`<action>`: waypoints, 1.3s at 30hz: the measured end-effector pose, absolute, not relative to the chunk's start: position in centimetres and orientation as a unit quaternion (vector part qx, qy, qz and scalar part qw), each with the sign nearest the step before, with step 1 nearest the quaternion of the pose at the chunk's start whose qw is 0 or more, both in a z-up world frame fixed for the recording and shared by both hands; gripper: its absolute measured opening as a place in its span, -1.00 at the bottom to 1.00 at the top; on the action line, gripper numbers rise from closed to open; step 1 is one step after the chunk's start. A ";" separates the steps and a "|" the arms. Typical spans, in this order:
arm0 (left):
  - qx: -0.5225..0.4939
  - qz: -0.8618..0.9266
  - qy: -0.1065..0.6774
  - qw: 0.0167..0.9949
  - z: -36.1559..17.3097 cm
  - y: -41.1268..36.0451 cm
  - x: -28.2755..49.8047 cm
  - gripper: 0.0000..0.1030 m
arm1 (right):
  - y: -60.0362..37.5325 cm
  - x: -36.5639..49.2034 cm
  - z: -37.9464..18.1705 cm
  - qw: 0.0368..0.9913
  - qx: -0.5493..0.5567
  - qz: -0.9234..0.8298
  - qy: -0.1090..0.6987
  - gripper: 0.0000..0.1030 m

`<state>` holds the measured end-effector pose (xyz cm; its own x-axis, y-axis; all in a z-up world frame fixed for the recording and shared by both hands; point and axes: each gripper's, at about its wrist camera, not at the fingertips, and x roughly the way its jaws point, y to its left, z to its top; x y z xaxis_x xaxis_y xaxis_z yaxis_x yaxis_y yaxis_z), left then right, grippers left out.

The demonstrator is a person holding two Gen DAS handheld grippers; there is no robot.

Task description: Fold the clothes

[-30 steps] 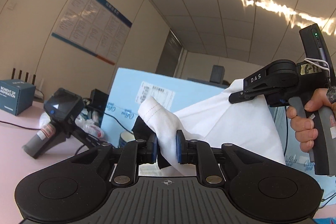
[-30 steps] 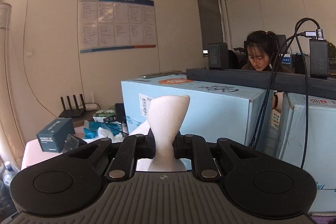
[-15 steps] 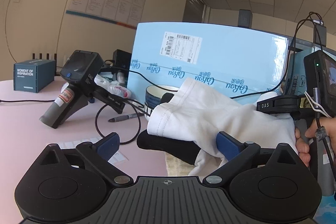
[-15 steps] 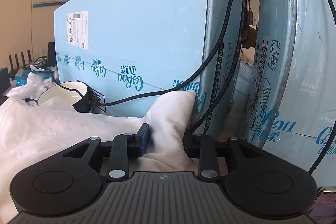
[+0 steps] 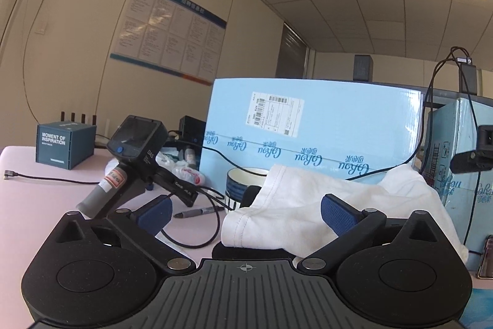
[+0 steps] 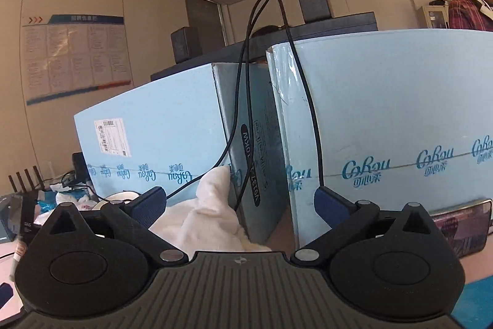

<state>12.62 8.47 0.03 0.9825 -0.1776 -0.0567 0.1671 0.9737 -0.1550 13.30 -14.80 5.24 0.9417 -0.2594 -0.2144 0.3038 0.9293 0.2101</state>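
Showing a release stage: the pale pink tabletop bears two light-blue printed cardboard cartons, against which the crumpled white cotton garment lies heaped over a flat black pad, beside a blue-and-white ceramic bowl. The left tool stands released, cloth between its pads but unpressed; the right tool is opening, likewise gripping nothing. No tidy fold is visible; smoothing and folding apparently remain.
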 end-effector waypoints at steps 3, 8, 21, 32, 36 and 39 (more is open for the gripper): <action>-0.080 -0.074 0.021 0.994 0.1 8.7 12.1 1.00 | -13.6 10.8 3.3 0.979 0.110 -0.120 0.119 1.00; -0.022 -0.031 0.052 0.998 0.6 7.8 10.8 1.00 | -12.3 9.1 0.7 0.978 0.099 -0.116 0.140 1.00; 0.030 0.075 0.022 0.997 0.5 4.5 5.0 1.00 | -12.6 8.5 -0.9 0.988 0.050 -0.120 0.088 1.00; 0.082 0.071 0.015 0.994 0.3 2.5 5.1 1.00 | -12.4 8.1 -1.2 0.987 0.029 -0.151 0.056 1.00; 0.085 0.063 0.008 0.994 0.3 2.3 4.9 1.00 | -12.5 8.0 -1.2 0.986 0.032 -0.152 0.054 1.00; 0.079 0.063 0.008 0.995 0.3 2.5 4.9 1.00 | -12.7 8.0 -1.2 0.986 0.039 -0.153 0.056 1.00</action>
